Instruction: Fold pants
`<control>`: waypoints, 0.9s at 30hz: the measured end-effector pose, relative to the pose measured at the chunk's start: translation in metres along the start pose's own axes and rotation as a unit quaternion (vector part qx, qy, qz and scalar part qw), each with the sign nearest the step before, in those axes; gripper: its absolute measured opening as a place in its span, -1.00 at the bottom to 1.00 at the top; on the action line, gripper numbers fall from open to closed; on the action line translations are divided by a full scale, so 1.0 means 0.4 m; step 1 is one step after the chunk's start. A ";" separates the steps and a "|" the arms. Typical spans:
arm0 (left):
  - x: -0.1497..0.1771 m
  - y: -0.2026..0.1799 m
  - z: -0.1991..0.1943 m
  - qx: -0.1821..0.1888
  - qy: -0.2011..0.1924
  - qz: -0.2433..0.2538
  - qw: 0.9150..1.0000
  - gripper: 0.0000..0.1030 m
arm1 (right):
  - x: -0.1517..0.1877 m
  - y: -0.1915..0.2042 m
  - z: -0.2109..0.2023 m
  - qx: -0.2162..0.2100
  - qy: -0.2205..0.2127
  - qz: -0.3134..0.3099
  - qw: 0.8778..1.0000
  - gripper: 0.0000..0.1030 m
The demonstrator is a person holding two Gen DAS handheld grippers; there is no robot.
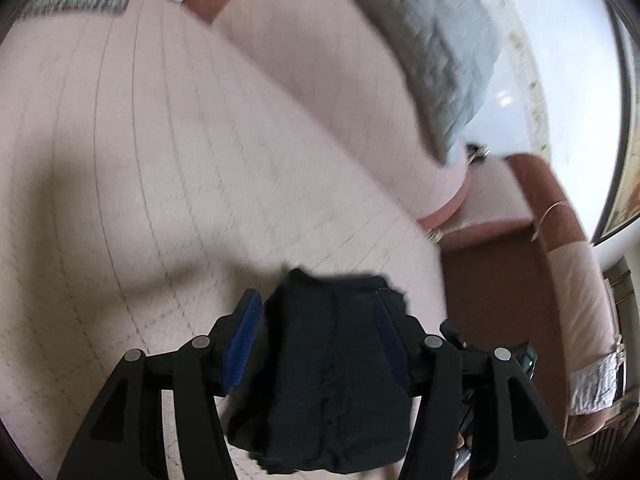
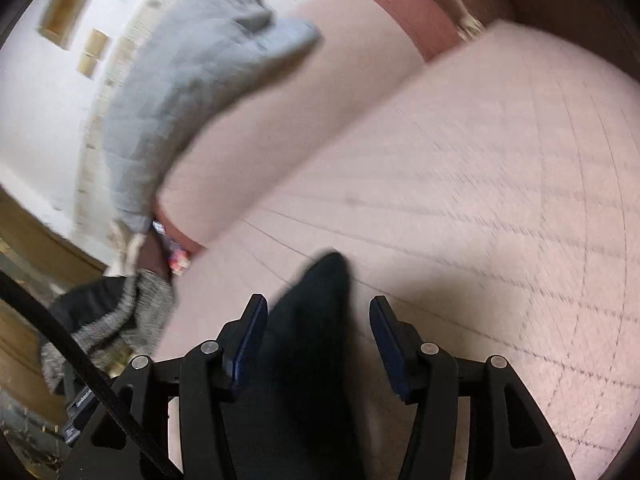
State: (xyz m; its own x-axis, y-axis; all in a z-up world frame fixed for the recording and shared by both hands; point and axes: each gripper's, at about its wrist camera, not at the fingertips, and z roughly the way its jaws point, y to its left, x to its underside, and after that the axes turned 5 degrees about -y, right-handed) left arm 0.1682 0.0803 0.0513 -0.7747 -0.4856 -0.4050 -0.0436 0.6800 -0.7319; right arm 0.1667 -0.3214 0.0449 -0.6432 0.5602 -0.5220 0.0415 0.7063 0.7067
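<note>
Pale pink quilted upholstery with stitched grid lines fills both views: the seat of a sofa (image 1: 160,152), edged in reddish-brown trim, with a matching back cushion (image 1: 320,60) rising behind it. A grey-blue quilted blanket (image 1: 440,48) is draped over the top of that cushion, and a white wall shows beyond it. Both pictures are smeared by motion blur.

In the left wrist view, the left hand-held gripper (image 1: 320,312) has a bunched fold of the black pants (image 1: 332,380) between its blue-padded fingers (image 1: 244,336). The fabric fills most of the gap and covers the right pad, while a sliver of space shows beside the left pad, so the jaws stand fairly wide around the cloth and a firm pinch cannot be confirmed. The bundle hangs down over the sofa seat.

In the right wrist view, the right hand-held gripper (image 2: 318,312) is spread wide. A tapering point of the black pants (image 2: 316,320) runs up between the fingers, lying against the left pad (image 2: 250,340) and clear of the right one. At the left edge a speckled grey knit cloth (image 2: 120,320) hangs off the sofa's end, crossed by a black cable (image 2: 80,360).
</note>
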 end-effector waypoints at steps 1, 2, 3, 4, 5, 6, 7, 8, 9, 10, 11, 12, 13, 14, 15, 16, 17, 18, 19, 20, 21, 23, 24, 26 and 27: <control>-0.006 -0.013 -0.008 0.006 -0.004 0.004 1.000 0.09 | -0.004 0.011 -0.002 -0.022 0.003 0.001 1.000 0.15; -0.007 -0.026 -0.008 0.010 -0.004 0.009 1.000 0.12 | -0.006 0.023 0.005 -0.055 0.016 0.004 0.998 0.15; -0.006 -0.034 -0.002 0.012 -0.001 0.014 1.000 0.16 | -0.004 0.031 0.015 -0.072 0.027 0.005 0.997 0.15; 0.000 -0.043 0.015 0.012 0.005 0.018 1.000 0.17 | 0.002 0.036 0.036 -0.096 0.049 0.008 0.994 0.15; 0.010 -0.047 0.038 0.008 0.016 0.022 1.000 0.17 | 0.012 0.033 0.062 -0.113 0.073 0.013 0.991 0.16; 0.019 -0.049 0.060 0.002 0.026 0.024 0.999 0.17 | 0.020 0.026 0.076 -0.117 0.088 0.017 0.989 0.21; 0.032 -0.046 0.087 -0.008 0.037 0.025 0.999 0.17 | 0.031 0.012 0.099 -0.109 0.101 0.022 0.989 0.22; 0.043 -0.041 0.107 -0.016 0.043 0.025 0.999 0.17 | 0.035 -0.002 0.111 -0.098 0.101 0.027 0.990 0.21; 0.053 -0.033 0.127 -0.023 0.050 0.022 0.998 0.17 | 0.037 -0.028 0.121 -0.082 0.094 0.041 0.991 0.20; 0.062 -0.022 0.143 -0.031 0.054 0.017 0.998 0.17 | 0.037 -0.045 0.123 -0.077 0.090 0.050 0.992 0.19; 0.069 -0.009 0.159 -0.044 0.058 0.011 0.997 0.17 | 0.031 -0.062 0.122 -0.067 0.082 0.058 0.993 0.17; 0.074 0.002 0.171 -0.050 0.064 0.005 0.997 0.17 | 0.023 -0.072 0.114 -0.050 0.068 0.057 0.995 0.16; 0.078 0.009 0.179 -0.050 0.060 0.001 0.997 0.17 | 0.016 -0.077 0.103 -0.017 0.051 0.047 0.997 0.25; 0.077 0.013 0.178 -0.048 0.056 0.002 0.997 0.17 | 0.010 -0.082 0.092 0.042 0.030 0.030 0.998 0.31; 0.073 0.010 0.176 -0.049 0.059 0.005 0.997 0.17 | 0.005 -0.094 0.080 0.071 0.012 0.024 0.997 0.31; 0.069 0.007 0.172 -0.052 0.061 0.007 0.997 0.17 | 0.002 -0.103 0.073 0.063 0.008 0.036 0.997 0.31; 0.065 0.003 0.166 -0.055 0.061 0.008 0.997 0.17 | 0.000 -0.110 0.064 0.059 0.006 0.058 0.997 0.31; 0.059 -0.003 0.148 -0.055 0.054 0.010 0.997 0.17 | -0.002 -0.113 0.053 0.056 0.002 0.073 0.996 0.31; 0.054 -0.006 0.129 -0.053 0.047 0.011 0.997 0.17 | -0.005 -0.103 0.040 0.045 -0.002 0.075 0.996 0.31; 0.050 -0.010 0.111 -0.050 0.040 0.013 0.998 0.17 | -0.008 -0.089 0.030 0.037 -0.004 0.068 0.997 0.31; 0.048 -0.015 0.088 -0.048 0.032 0.015 0.998 0.17 | -0.009 -0.069 0.016 0.029 -0.006 0.058 0.998 0.31; 0.055 -0.027 0.050 -0.049 0.022 0.020 0.998 0.17 | -0.004 -0.024 -0.007 0.000 0.005 0.040 0.999 0.31; 0.067 -0.035 0.029 -0.049 0.021 0.025 0.998 0.17 | 0.007 -0.006 -0.011 -0.015 0.015 0.035 0.999 0.31; 0.090 -0.045 0.009 -0.045 0.025 0.033 0.998 0.17 | 0.029 0.022 -0.026 -0.036 0.036 0.027 0.998 0.31; 0.107 -0.049 0.000 -0.040 0.028 0.035 0.998 0.17 | 0.050 0.034 -0.035 -0.044 0.050 0.022 0.998 0.31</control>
State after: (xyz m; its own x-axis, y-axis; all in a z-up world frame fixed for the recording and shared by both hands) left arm 0.1358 0.0462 0.0482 -0.8120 -0.4043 -0.4209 -0.0359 0.7544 -0.6554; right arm 0.1437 -0.3064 0.0508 -0.7151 0.5406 -0.4431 0.0063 0.6389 0.7693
